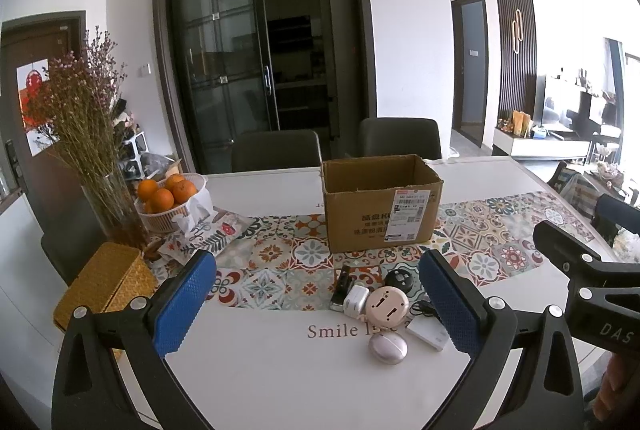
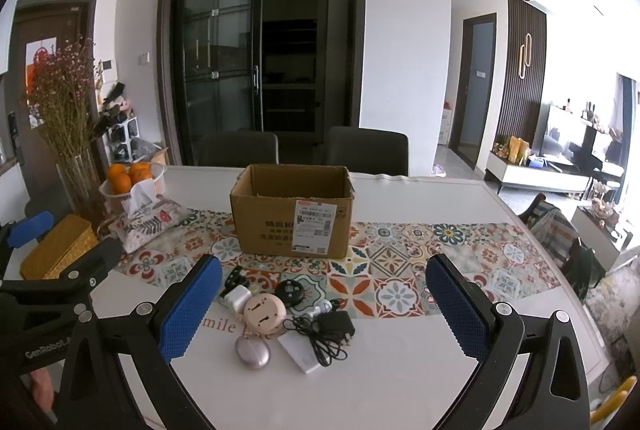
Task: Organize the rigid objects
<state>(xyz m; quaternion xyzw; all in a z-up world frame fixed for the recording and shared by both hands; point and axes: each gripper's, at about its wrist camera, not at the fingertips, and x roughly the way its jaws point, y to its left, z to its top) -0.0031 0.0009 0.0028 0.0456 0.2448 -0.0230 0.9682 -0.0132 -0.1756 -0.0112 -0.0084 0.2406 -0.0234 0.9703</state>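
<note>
Left claw [image 1: 316, 306]: spread wide, empty, above the table's near edge.
Right claw [image 2: 324, 310]: spread wide, empty, beside the left one.
Small items: silver oval case [image 2: 252, 351], white flat box [image 2: 301, 352], black charger with cord [image 2: 335, 326], pink round device [image 2: 264, 310], clustered near on the table [image 2: 400, 382].
Cardboard box [image 2: 292, 226]: open, upright, farther back on the patterned runner [image 2: 404, 270].

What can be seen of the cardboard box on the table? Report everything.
The cardboard box is brown corrugated card, open at the top with its flaps out of sight, and what shows of its inside looks empty. It stands upright on the patterned table runner, beyond the cluster of small gadgets and apart from them. A white shipping label and dark printed characters mark its near face. Neither gripper touches it.
</note>
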